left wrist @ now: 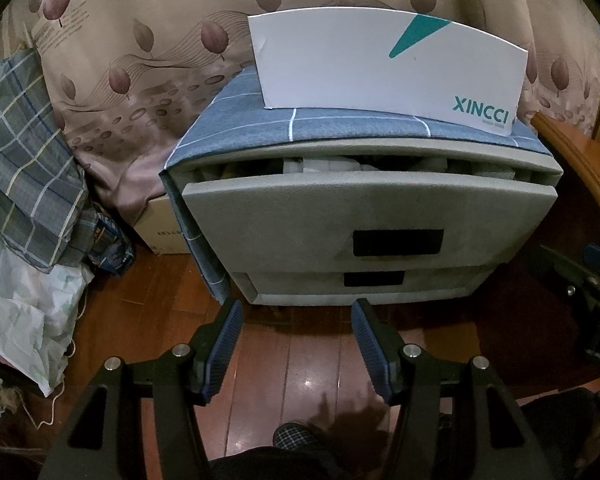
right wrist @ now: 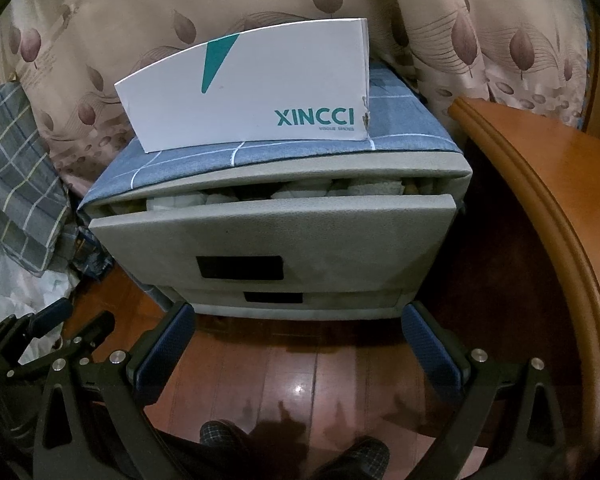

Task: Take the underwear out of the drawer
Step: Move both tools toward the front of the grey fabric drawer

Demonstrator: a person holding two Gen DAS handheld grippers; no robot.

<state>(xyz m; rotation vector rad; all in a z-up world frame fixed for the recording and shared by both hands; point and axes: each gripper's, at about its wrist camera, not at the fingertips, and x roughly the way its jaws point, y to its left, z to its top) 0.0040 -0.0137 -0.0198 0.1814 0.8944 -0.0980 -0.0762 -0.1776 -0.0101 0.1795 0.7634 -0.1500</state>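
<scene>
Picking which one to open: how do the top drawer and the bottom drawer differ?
The top drawer is pulled partly out, showing folded pale cloth behind its front; the bottom drawer sits pushed in. The top drawer's front looks taller than the bottom drawer's. Both are grey with a dark rectangular handle slot.

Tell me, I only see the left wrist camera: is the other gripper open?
Observer: Yes. The right gripper is wide open, with nothing between its fingers.
Operator: What does the tiny writing on the box say?
Observer: Under XINCCI, the white box reads VOGUE SHOES.
Operator: I see one foot at the bottom. Are there more?
Observer: Two show here: a checked slipper and a second slipper beside it.
</scene>
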